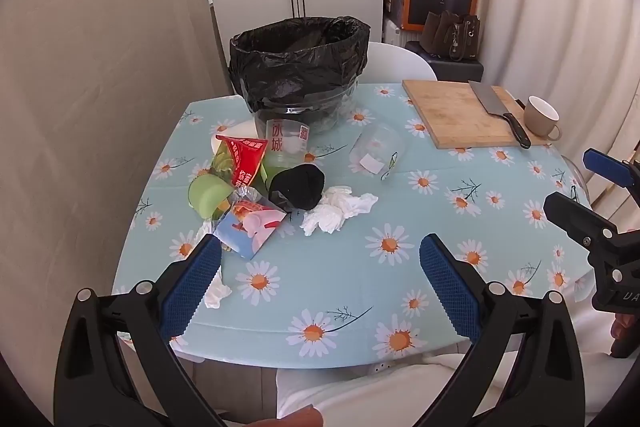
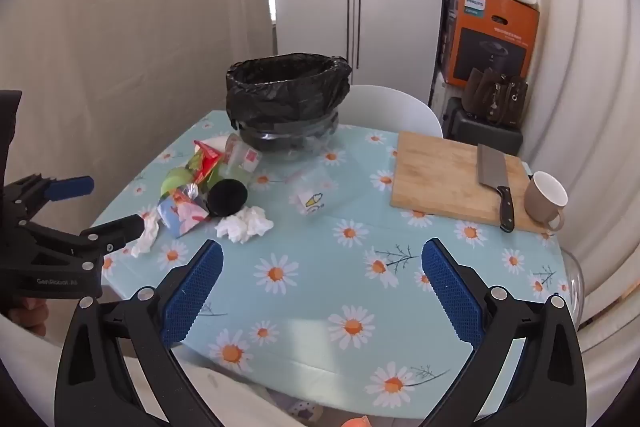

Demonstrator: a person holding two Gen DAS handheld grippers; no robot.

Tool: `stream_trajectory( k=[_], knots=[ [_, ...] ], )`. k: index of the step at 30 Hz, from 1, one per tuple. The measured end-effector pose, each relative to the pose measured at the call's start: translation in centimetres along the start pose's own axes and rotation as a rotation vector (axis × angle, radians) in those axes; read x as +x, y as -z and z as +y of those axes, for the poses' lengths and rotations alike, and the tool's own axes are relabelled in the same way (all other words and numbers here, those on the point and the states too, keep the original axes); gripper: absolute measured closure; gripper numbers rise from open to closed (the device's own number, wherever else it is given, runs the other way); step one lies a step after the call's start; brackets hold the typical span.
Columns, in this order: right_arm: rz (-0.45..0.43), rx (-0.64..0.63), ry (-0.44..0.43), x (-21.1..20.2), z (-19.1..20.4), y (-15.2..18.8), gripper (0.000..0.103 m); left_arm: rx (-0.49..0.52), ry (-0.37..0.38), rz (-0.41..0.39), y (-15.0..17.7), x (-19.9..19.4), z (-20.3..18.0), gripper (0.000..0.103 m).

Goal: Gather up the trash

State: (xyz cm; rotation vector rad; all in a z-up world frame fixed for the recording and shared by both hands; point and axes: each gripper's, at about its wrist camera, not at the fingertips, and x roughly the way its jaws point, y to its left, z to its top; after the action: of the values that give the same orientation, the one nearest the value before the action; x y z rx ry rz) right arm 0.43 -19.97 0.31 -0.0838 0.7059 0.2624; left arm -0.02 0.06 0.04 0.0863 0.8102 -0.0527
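A bin lined with a black bag (image 1: 298,67) (image 2: 286,95) stands at the table's far side. In front of it lies a trash pile: a red snack packet (image 1: 242,157), a clear printed cup (image 1: 286,143), a green lid (image 1: 208,195), a black ball-like lump (image 1: 298,185) (image 2: 228,197), a crumpled white tissue (image 1: 338,209) (image 2: 246,225), a colourful wrapper (image 1: 252,227) (image 2: 182,215), and a clear plastic cup on its side (image 1: 378,153) (image 2: 316,197). My left gripper (image 1: 320,279) hovers open over the near table edge, just short of the pile. My right gripper (image 2: 322,285) is open over bare tablecloth.
A wooden cutting board (image 1: 464,115) (image 2: 448,175) with a cleaver (image 2: 494,183) and a beige mug (image 2: 546,201) sit at the far right. A white chair (image 2: 388,107) stands behind the daisy-print table (image 2: 320,315). Boxes and bags are stacked in the corner.
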Motion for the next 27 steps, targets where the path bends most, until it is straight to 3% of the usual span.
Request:
stream_trajectory(
  k=[27],
  knots=[
    [-0.037, 0.0, 0.008, -1.0, 0.6, 0.2, 0.008, 0.035, 0.029, 0.005, 0.5, -0.6, -1.0, 0.006]
  ],
)
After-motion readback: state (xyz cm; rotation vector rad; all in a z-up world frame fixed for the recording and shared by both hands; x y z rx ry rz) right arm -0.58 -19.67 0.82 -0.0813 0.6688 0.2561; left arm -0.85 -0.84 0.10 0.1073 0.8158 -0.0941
